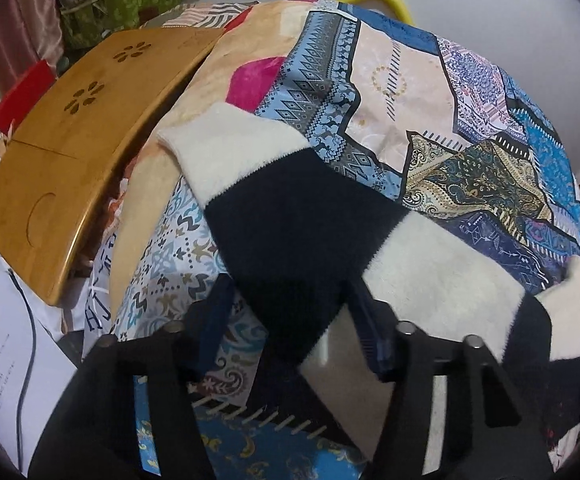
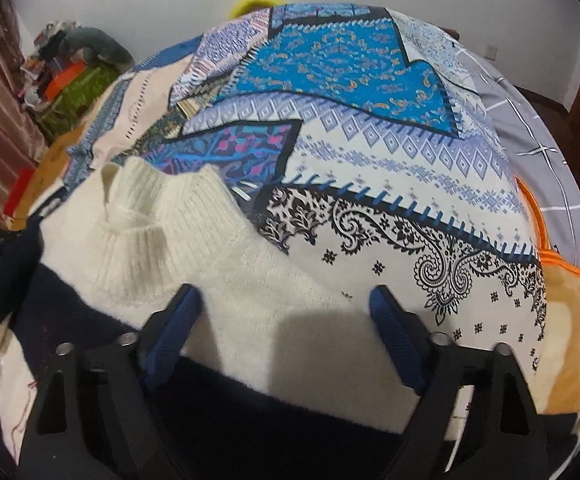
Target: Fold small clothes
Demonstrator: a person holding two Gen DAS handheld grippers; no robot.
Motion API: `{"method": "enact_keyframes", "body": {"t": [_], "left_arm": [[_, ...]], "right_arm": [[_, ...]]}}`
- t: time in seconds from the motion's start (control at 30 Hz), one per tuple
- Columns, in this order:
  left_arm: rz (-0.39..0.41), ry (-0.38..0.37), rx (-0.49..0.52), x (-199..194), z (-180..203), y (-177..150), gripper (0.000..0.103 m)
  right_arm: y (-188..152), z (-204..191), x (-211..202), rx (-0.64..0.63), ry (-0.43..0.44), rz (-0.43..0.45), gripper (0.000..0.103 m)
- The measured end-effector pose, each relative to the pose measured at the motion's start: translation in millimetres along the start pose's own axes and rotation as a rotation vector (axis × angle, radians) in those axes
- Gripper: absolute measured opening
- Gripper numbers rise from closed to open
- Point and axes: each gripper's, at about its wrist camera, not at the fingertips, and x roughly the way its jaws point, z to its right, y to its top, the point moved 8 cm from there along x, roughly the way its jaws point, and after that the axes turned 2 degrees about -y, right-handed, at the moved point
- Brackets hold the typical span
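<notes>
Sweater point(image 1: 301, 216), cream and navy, lies spread on the patchwork bedspread point(image 2: 369, 184). Your left gripper point(image 1: 290, 300) straddles the sleeve, half-open; your right gripper point(image 2: 286, 308) stands wide over the shoulder. Judged step: taking hold. Next, pinch both firmly before lifting.

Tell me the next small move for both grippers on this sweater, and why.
Probably close both grippers fully. The cream and navy knitted sweater lies flat on the patchwork bedspread; the left gripper straddles navy sleeve fabric, the right gripper straddles cream knit near the collar, and neither visibly pinches yet. A firm pinch must precede any fold.
</notes>
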Motion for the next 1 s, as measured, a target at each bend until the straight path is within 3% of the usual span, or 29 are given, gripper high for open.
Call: {"method": "enact_keyframes", "body": {"t": [0.03,0.1,0.13,0.17,0.3,0.83,1.0], "left_arm": [[0.001,0.004,0.002,0.0,0.0,0.5,0.048],[-0.010,-0.019,0.002,1.2,2.8,1.3,0.033],[-0.024,-0.042,-0.003,2.3,5.5,1.5,0.018],[-0.036,-0.050,-0.009,3.3,6.7,1.1,0.011],[-0.038,-0.049,0.001,3.1,12.2,3.0,0.007],[0.153,-0.078,0.037,-68.1,14.0,49.2,0.006],[0.202,-0.127,0.104,-95.3,41.2,51.9,0.006]], "right_arm": [[-0.3,-1.9,-1.7,-0.006,0.004,0.007,0.072],[-0.4,-6.0,-4.4,-0.017,0.014,0.016,0.055],[-0.8,-8.6,-6.0,-0.025,0.014,0.019,0.050],[-0.6,-11.6,-7.2,-0.035,0.014,0.022,0.042],[2.7,-20.5,-11.4,-0.089,-0.022,0.033,0.017],[49.9,-11.0,3.9,-0.041,-0.120,0.054,0.013],[45.4,-14.1,1.1,-0.055,-0.120,0.027,0.020]]}}
